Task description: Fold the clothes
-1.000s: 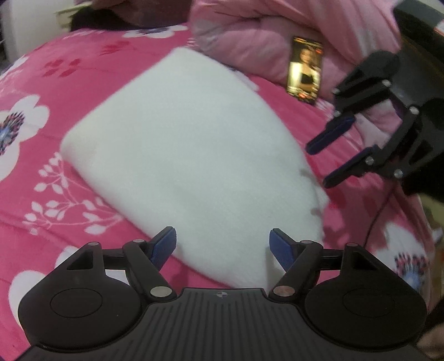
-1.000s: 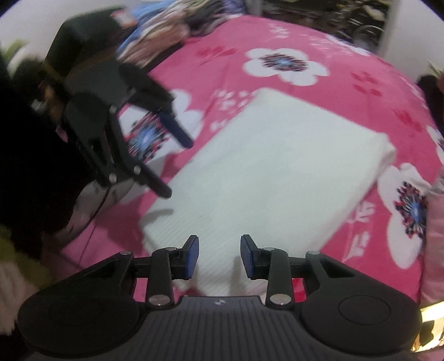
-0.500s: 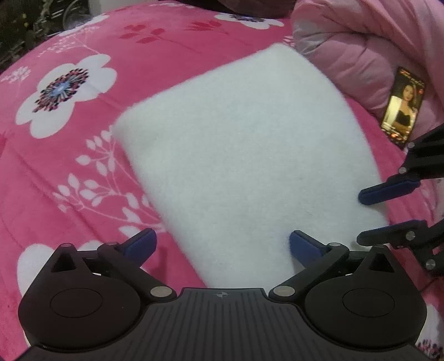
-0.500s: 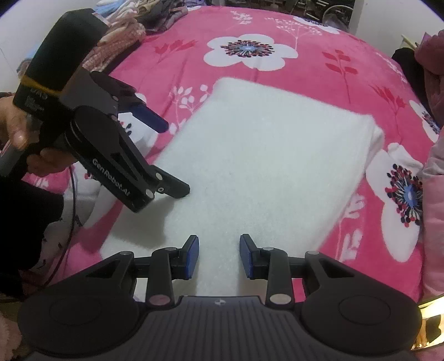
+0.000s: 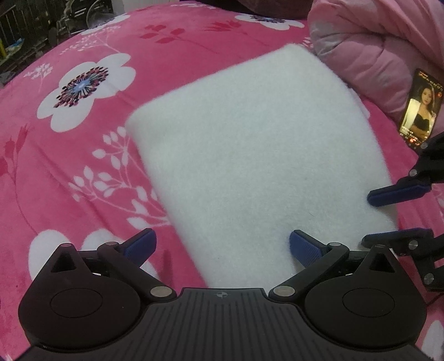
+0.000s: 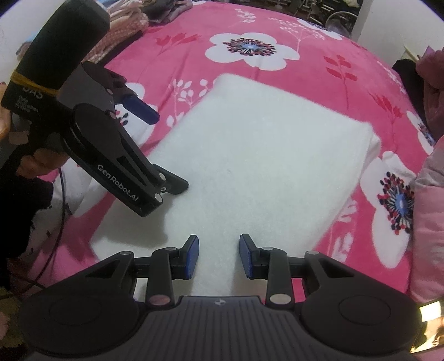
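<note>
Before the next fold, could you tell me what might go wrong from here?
1. The left gripper, whose jaws have just been opening, straddles the near edge of the white cloth without gripping it; closing there may catch the pink blanket too.
2. The right gripper is open, nothing pinched; lifting one side alone could undo the fold.
3. The phone lies near the cloth and could be swept.

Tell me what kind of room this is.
Likely a bedroom, work done on a bed: a pink floral bedspread under the folded white garment, a bunched pink quilt beside it, and more clothes piled at the far edge.
</note>
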A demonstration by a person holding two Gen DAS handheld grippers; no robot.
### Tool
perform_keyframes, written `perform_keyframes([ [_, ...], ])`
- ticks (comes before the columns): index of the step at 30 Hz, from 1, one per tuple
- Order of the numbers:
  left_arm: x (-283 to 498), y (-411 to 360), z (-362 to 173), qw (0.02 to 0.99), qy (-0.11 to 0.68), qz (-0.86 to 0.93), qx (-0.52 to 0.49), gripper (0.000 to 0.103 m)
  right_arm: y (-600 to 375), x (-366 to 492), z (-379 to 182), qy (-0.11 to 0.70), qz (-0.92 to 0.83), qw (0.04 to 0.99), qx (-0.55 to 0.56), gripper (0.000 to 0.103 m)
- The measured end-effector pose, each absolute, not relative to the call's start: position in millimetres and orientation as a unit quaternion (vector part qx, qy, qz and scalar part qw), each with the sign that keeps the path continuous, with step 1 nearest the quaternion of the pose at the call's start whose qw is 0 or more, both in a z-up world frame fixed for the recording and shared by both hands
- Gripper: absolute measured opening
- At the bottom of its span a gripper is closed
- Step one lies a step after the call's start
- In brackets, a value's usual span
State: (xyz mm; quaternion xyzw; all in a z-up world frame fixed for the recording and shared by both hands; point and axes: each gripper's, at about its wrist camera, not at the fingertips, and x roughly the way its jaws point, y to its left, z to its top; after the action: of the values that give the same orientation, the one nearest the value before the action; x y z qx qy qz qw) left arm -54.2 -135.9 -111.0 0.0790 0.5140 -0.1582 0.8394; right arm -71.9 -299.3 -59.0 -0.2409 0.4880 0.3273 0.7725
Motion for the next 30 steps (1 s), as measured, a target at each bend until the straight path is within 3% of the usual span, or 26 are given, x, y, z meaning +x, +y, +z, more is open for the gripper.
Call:
perform_keyframes([
  [11,-57,-142,-110,0.842,0.51,-0.147,0.092,0.103,-315,-54,-38,0.458,0.291,0.815,-0.203,0.034],
  [30,-59,-145,-109,0.846,0.504,-0.142,0.102,0.103,-316,-50,-58,0.462,0.255,0.816,-0.237,0.035],
])
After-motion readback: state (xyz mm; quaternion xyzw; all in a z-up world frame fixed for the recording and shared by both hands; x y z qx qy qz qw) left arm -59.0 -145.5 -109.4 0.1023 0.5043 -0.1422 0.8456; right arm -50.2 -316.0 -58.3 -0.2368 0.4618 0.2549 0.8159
